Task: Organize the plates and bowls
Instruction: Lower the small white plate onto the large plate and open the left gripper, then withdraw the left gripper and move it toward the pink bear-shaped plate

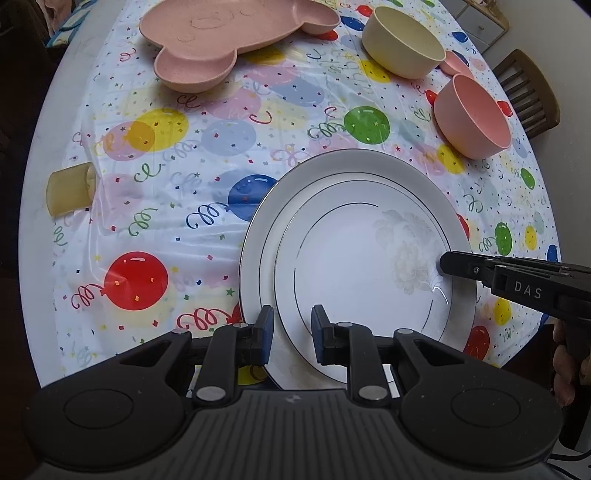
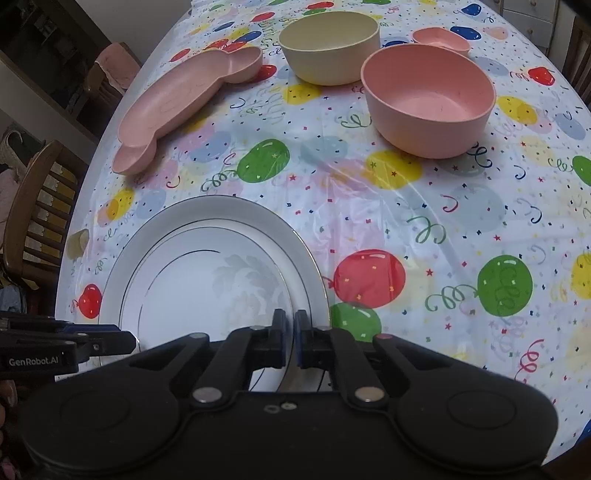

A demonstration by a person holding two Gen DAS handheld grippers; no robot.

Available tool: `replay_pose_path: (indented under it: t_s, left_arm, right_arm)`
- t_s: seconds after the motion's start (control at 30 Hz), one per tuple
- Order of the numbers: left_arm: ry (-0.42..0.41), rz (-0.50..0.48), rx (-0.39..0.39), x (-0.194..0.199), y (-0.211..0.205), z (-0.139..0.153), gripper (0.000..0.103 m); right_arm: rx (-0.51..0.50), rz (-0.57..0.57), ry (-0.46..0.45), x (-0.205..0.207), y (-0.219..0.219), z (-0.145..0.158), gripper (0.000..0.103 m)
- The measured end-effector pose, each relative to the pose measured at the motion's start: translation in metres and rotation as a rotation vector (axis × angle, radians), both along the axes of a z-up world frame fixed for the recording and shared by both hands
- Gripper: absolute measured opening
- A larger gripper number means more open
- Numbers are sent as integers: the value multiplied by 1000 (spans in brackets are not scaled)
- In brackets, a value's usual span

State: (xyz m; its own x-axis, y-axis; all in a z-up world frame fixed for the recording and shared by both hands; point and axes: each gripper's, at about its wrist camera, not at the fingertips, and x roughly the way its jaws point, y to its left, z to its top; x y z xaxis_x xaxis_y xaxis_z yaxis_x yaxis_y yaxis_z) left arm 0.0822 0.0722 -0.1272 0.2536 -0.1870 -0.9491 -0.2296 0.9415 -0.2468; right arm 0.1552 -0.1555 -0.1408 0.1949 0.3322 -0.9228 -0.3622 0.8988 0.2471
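Observation:
Two white plates with thin dark rings lie stacked on the balloon tablecloth, a smaller upper plate [image 1: 362, 266] [image 2: 192, 288] on a larger lower plate [image 1: 249, 258] [image 2: 221, 210]. My left gripper [image 1: 291, 328] points steeply down at the upper plate's near left rim, one pad outside the edge and one on the inside, shut on it. My right gripper [image 2: 290, 325] is shut on the same plate's opposite rim, which runs through the narrow slit between its pads. Each wrist view shows the other tool: the right gripper [image 1: 443, 263] and the left gripper [image 2: 131, 339] both meet the rim.
Farther back stand a pink bear-shaped divided plate [image 1: 236, 33] [image 2: 177, 107], a cream bowl [image 1: 402, 44] [image 2: 328, 51], a pink bowl [image 1: 472, 118] [image 2: 428, 103] and a small pink dish [image 2: 441, 38]. A yellowish block [image 1: 68, 188] lies at the table's left edge. Wooden chairs [image 2: 33, 206] [image 1: 528, 96] flank the table.

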Motion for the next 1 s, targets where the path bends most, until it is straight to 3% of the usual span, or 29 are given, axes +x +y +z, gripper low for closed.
replay_pose_path:
  t_s: [0.17,0.33,0.57,0.77,0.9,1.0]
  left_arm:
    - [-39,3,1,-6,2,16,21]
    - [-100,-4,37,-11,1,37,21]
    - [-188,1,95,-13,1,69,22]
    - [-246,27,135,-4,1,91,30]
    - [-284,64,160,5,5,101,50]
    - [-306,85,189,14,7,107,52]
  right_arm:
    - [-4,12,-15,-3,3,10,17]
    - [7,33,-59,-9,8,33,21]
    - [34,74,-144,-21,22,69,41]
    - [51,102,-218,-21,34,94,64]
    - [54,120,-267,-13,42,109,72]
    - [55,144,-297,-4,49,117,79]
